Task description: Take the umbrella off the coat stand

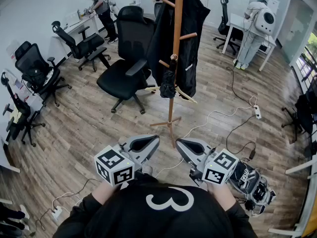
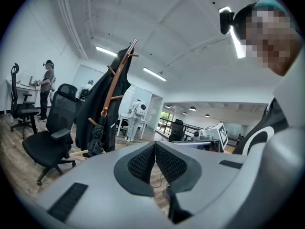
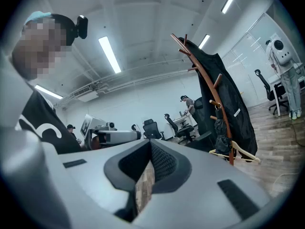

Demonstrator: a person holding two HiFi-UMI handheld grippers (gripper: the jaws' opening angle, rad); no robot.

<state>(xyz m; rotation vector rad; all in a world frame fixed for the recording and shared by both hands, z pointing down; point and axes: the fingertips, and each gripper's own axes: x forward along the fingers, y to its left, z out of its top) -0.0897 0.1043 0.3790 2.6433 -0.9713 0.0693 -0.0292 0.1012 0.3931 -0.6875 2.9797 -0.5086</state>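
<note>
Two empty grippers near, the umbrella on the stand farther off.

The umbrella [image 1: 168, 83], black and folded, hangs from a low peg on the stand [image 1: 177, 29], just left of its wooden pole and against a black coat [image 1: 198, 19] that drapes from the upper pegs. A pale wooden hanger [image 1: 184, 96] sticks out to the right at the umbrella's lower end. A black chair [image 1: 124, 71] sits just left of the stand. The left gripper [image 1: 154, 139] and right gripper [image 1: 180, 142] are side by side at the near edge, both pointing toward the stand and well apart from it. The left gripper's jaws are pressed together with nothing between them. The right gripper's jaws also meet at the tips and hold nothing. White cables trail over the wood floor [image 1: 79, 128] to the right of the stand's base.
</note>
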